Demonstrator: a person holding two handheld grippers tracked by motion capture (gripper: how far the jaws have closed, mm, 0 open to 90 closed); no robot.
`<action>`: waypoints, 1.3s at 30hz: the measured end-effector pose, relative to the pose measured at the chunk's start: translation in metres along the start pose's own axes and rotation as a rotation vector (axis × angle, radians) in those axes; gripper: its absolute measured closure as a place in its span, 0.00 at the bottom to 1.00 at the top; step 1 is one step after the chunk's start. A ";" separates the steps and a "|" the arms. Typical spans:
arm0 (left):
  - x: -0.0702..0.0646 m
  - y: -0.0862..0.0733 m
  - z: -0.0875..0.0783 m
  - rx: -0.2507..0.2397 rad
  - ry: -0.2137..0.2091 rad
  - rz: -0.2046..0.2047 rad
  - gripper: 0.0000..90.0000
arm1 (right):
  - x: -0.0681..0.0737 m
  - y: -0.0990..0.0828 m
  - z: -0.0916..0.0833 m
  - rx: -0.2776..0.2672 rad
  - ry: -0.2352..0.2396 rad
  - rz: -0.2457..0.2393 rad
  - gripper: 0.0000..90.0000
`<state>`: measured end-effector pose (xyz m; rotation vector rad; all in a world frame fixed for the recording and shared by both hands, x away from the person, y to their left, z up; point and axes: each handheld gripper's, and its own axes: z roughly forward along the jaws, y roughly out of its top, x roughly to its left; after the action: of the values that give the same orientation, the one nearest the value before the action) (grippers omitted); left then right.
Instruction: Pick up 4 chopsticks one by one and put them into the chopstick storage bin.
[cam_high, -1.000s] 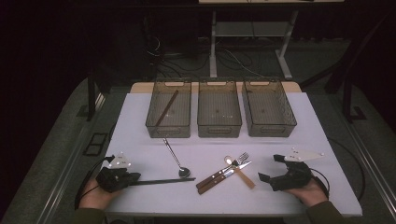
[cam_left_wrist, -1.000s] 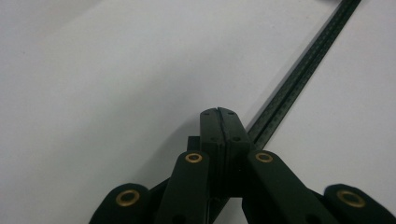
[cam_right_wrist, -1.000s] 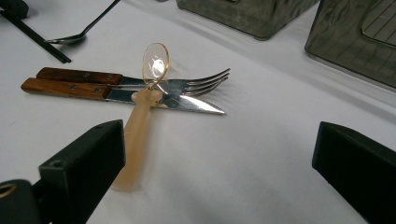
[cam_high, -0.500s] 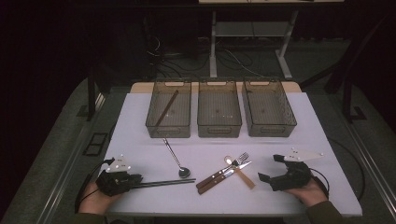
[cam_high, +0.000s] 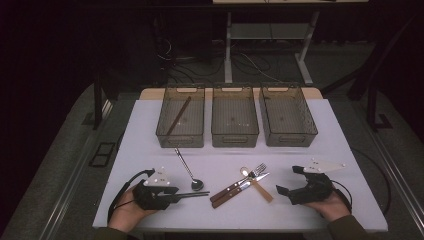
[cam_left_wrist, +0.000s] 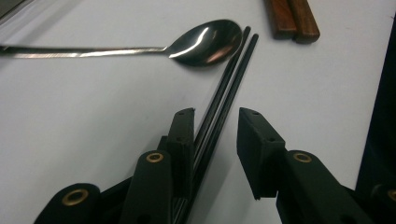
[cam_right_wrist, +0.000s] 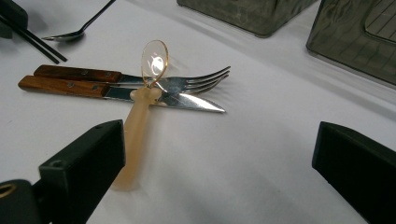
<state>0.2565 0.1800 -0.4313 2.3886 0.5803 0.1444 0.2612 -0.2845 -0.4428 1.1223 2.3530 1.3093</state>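
Observation:
A pair of black chopsticks (cam_left_wrist: 233, 70) lies on the white table (cam_high: 150, 150), tips beside the bowl of a long metal spoon (cam_left_wrist: 205, 44). My left gripper (cam_left_wrist: 215, 116) straddles them; its jaws have just been opening. The sticks rest against one pad and the other pad stands apart. In the high view the left gripper (cam_high: 176, 195) is at the front left, the chopsticks (cam_high: 197, 194) poking out to its right. My right gripper (cam_right_wrist: 219, 140) is wide open with nothing between its fingers, at the front right (cam_high: 282, 192), facing the cutlery.
A wood-handled fork (cam_right_wrist: 140, 77) and knife (cam_right_wrist: 116, 91) lie side by side, a small plastic spoon (cam_right_wrist: 140, 116) across them. Three grey bins stand at the back; the left bin (cam_high: 162, 132) holds a brown stick (cam_high: 178, 117), beside the middle bin (cam_high: 234, 139) and right bin (cam_high: 287, 140).
The left gripper has slid right along the chopsticks and its jaws have parted. The chopsticks' tips stay by the spoon bowl. The right gripper has not moved.

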 end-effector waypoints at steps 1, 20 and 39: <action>-0.001 0.002 0.003 0.008 -0.007 0.010 0.73 | 0.000 0.000 0.000 0.000 -0.001 0.000 0.03; -0.007 0.017 0.019 0.032 -0.013 0.032 0.94 | 0.000 0.000 0.000 0.000 -0.001 -0.001 0.03; -0.008 0.012 0.017 0.031 0.004 0.058 0.81 | 0.000 0.000 -0.001 -0.007 -0.002 -0.004 0.03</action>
<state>0.2575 0.1585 -0.4366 2.4371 0.5185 0.1672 0.2609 -0.2850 -0.4422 1.1153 2.3470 1.3132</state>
